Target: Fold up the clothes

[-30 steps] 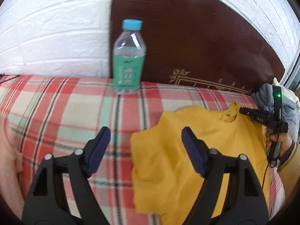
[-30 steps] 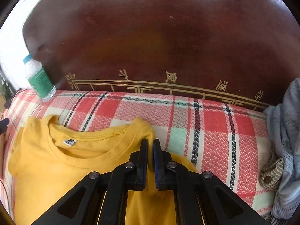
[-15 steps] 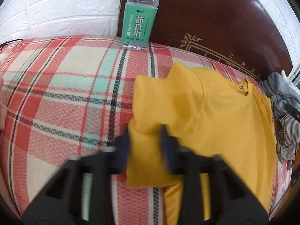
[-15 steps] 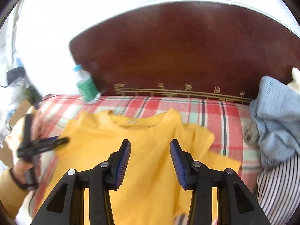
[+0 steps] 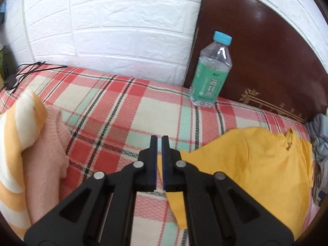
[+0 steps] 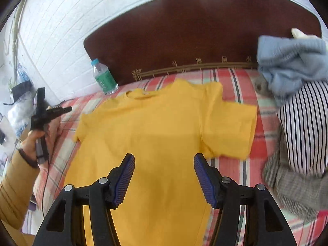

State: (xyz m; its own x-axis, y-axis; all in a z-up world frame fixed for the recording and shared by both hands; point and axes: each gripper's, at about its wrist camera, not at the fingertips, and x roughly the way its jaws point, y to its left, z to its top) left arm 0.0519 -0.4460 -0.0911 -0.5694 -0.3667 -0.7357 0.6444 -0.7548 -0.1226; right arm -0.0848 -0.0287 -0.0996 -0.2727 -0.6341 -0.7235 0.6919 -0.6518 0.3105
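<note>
Lying spread out flat on the plaid-covered bed [image 5: 143, 106]: a yellow T-shirt [image 6: 164, 127], collar toward the dark wooden headboard [image 5: 256, 51], both short sleeves out to the sides.

Hovering over the lower middle of the T-shirt: the right tool [image 6: 164, 176], jaws wide apart, blue ribbed pads facing each other, nothing between them, not touching the cloth as far as can be seen.

Off the left side of the T-shirt: the left tool [image 5: 160, 141], gripped in the left hand [image 6: 39, 135], fingers drawn almost together with only a slim gap. No cloth seen pinched in that gap. In the right wrist view, tip just beside the left sleeve, slightly apart from it. In its own view, pointing over bare plaid, with the T-shirt's edge passing under the right finger.

Standing upright on the bed against the left end of the headboard: a clear water bottle [image 5: 211, 78] with green label and blue cap.

On the left edge of the bed: a pink sweater [image 5: 45, 153].

Heaped at the right, near the right sleeve: a blue knit [image 6: 291, 65] on top of a black-and-white striped garment [image 6: 305, 123].

Behind it all: a white brick wall [image 5: 112, 20].
</note>
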